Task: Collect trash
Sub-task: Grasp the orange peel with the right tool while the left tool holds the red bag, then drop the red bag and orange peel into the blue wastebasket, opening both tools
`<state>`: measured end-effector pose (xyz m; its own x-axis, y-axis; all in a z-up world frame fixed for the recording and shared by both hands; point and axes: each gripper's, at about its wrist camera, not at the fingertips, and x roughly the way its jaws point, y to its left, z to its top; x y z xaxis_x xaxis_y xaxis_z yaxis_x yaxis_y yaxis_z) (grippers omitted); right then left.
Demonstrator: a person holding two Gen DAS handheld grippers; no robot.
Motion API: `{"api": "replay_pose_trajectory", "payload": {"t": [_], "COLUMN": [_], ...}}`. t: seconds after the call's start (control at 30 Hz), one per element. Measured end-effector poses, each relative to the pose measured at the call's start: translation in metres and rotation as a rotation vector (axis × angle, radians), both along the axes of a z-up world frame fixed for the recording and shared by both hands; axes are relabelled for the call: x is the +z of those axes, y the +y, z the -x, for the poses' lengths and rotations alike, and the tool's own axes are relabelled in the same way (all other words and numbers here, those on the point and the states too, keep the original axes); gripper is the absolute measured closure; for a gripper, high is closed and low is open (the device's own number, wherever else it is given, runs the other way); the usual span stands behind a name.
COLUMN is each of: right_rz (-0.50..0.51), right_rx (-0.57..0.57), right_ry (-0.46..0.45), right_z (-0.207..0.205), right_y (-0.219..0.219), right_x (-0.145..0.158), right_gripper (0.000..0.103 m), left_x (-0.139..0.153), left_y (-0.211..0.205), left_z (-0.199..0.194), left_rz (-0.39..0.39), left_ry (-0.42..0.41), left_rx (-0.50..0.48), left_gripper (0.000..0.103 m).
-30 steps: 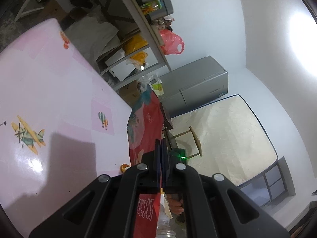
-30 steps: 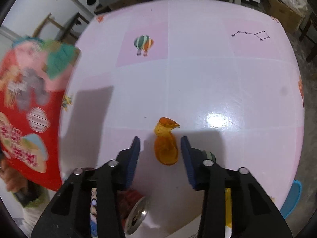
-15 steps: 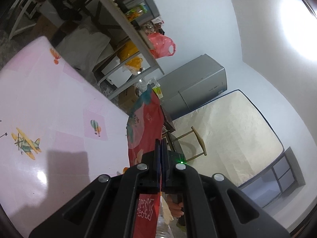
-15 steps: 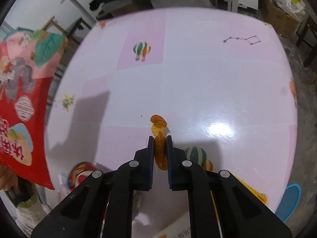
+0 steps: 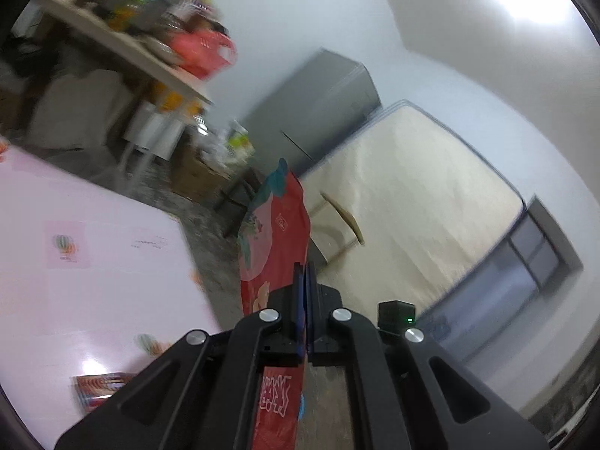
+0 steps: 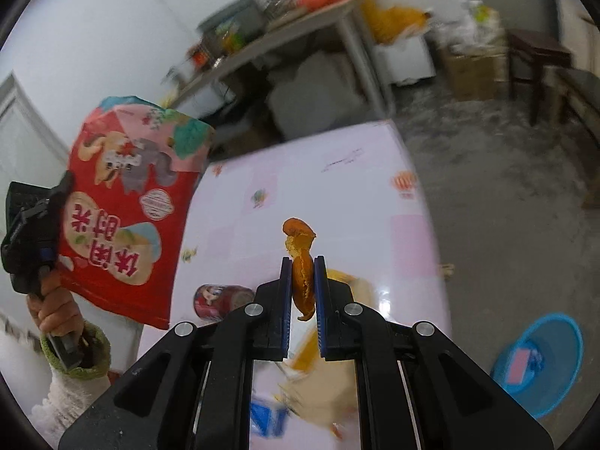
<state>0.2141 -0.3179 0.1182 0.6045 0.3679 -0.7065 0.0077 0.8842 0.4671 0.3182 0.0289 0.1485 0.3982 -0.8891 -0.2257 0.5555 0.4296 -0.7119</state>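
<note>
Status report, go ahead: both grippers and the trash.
Left gripper shut on red snack bag. Right gripper shut on orange peel, lifted above pink table. Soda can lies on table; nothing blocking.

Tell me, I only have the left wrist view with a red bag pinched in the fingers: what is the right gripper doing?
Observer: The right gripper is shut on an orange peel, held above the pink table.
Operator: Any trash left on the table?
Observer: A red can lies on its side near the table's left edge.
Operator: Is there a bin?
Observer: A blue basket sits on the floor to the right of the table.
</note>
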Motion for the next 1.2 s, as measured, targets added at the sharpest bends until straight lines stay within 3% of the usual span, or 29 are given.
{"api": "replay_pose_trajectory", "payload": {"t": [0.17,0.33,0.57,0.77,1.0,1.07,1.1,1.13,1.2], "right_rz": [-0.025,-0.126,-0.292,-0.384,-0.415,-0.407,-0.399,-0.387,-0.367], "right_rx": [-0.189,-0.408,-0.636,-0.753,-0.827,-0.84,-0.856,-0.869,-0.884], "right_ry": [0.018,0.09,0.226,0.326,0.37,0.383,0.392,0.404,0.431], "right_z": [0.07,0.139,0.192,0.193,0.195,0.198,0.198,0.199,0.204], "right_y": [-0.072,-0.152,-0.224,-0.264,-0.295,-0.305,-0.307,-0.308,-0.308], "right_x": [-0.018,-0.069,-0.168,-0.24,-0.29,-0.298,-0.307,-0.314,-0.316], "right_gripper": [0.093,0.093,0.093,0.093,0.086,0.069,0.058,0.056,0.056], "left_x": [-0.001,-0.031,-0.128,-0.216,-0.27,-0.282,-0.287,-0.292,-0.295], "left_y": [-0.123,-0.258,-0.429,-0.508,-0.564,-0.573,-0.574,-0.571,-0.565], "left_z": [0.012,0.034,0.069,0.09,0.102,0.103,0.105,0.109,0.111], "left_rz": [-0.091,-0.227,-0.434,-0.589,-0.676,-0.721,-0.738,-0.75,-0.732], "left_ry": [0.001,0.025,0.086,0.116,0.12,0.118,0.124,0.135,0.162], "left_rx": [-0.168,-0.326,-0.474,-0.504,-0.525,-0.529,-0.529,-0.53,-0.539], "left_gripper": [0.103,0.103,0.103,0.103,0.102,0.088,0.072,0.062,0.059]}}
